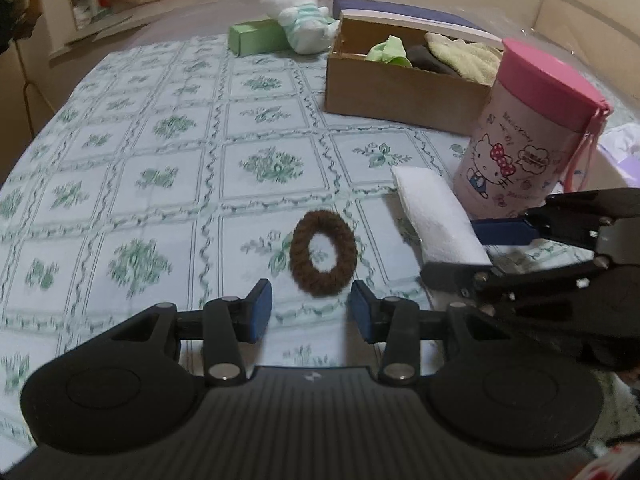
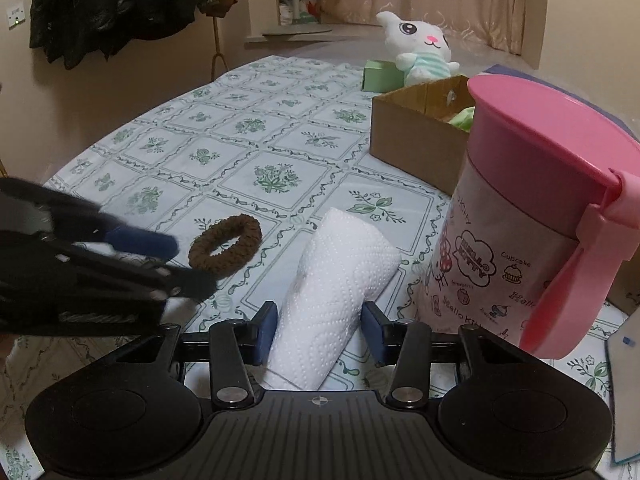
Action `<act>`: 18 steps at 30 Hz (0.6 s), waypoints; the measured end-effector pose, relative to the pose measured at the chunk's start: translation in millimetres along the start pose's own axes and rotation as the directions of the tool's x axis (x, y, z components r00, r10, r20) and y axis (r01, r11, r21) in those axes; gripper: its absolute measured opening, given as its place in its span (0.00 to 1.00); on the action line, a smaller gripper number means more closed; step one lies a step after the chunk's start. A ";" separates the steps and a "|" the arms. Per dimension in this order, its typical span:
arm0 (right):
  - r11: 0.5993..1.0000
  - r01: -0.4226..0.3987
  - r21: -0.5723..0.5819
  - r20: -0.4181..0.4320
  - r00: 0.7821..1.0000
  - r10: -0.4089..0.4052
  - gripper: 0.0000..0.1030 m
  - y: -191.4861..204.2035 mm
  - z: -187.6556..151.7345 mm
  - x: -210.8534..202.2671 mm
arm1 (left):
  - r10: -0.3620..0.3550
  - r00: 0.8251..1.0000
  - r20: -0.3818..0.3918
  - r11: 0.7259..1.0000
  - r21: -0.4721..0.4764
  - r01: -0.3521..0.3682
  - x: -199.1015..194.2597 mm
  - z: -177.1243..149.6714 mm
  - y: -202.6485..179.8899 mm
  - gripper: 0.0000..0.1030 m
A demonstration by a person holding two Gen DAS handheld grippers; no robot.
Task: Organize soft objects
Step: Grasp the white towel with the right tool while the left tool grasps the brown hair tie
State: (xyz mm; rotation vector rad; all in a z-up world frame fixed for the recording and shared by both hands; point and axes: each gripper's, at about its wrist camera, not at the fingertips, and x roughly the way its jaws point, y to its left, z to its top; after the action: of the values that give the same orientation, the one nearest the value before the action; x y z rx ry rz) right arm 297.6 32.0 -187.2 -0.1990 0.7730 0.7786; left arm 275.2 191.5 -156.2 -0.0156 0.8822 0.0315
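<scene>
Right gripper [image 2: 319, 322]: jaws apart, straddling folded paper towel [image 2: 340, 280] near worktop's [image 2: 224, 148] front edge, not visibly clamped. Left gripper [image 1: 310, 308]: jaws apart, empty, just short of hair tie [image 1: 323, 252]. Both judged light, soft, compressible; best pinched mid-body.

Dim, warm indoor light, soft shadows only. Strong fisheye bending and dark corners toward every rim. Motion blur on the left hand-held gripper [image 2: 192, 260] at 9 o'clock.
</scene>
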 end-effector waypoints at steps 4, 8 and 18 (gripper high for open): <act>1.000 -0.009 0.025 -0.004 1.000 0.009 0.45 -3.8 0.2 1.9 | 0.004 1.000 0.009 1.000 0.025 -0.004 10.1 6.1 -3.6 0.39; 0.999 -0.013 0.039 -0.007 1.000 0.013 0.45 -5.7 0.5 2.2 | 0.007 1.000 0.018 1.000 0.026 -0.007 14.5 9.3 -7.0 0.35; 0.999 -0.020 0.048 0.003 1.000 0.020 0.45 -7.5 -1.5 2.7 | 0.005 1.000 0.022 1.000 0.027 -0.006 15.9 11.7 -12.3 0.21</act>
State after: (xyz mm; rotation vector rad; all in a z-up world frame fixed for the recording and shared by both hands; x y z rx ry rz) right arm 303.3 27.5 -191.0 -0.1470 0.7918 0.7783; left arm 294.7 179.9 -161.1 0.0121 0.8604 0.0248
